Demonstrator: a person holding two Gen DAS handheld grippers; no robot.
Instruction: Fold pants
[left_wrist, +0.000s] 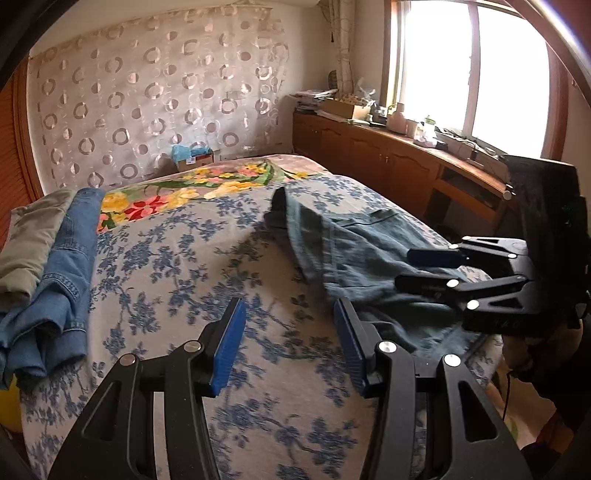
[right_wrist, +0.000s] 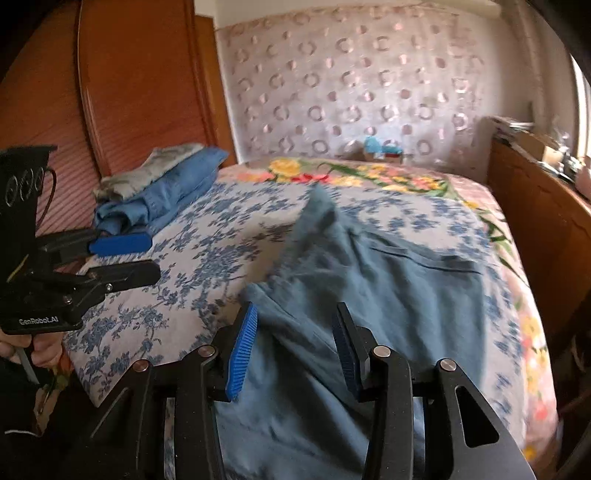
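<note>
While both tongs, left (left_wrist: 290, 343) and right (right_wrist: 295, 350), hang parted and empty, the teal pants (right_wrist: 369, 288) lie rumpled on the bed (left_wrist: 184, 258); a grab there could pinch several layers and skew the fold.

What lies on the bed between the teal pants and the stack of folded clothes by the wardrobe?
Only bare floral bedspread lies between the teal pants and the folded stack; the left wrist view shows it best.

pants (right_wrist: 369, 295): blurred, bottom edge cuts them | sideboard clutter (left_wrist: 369, 107): too small
</note>
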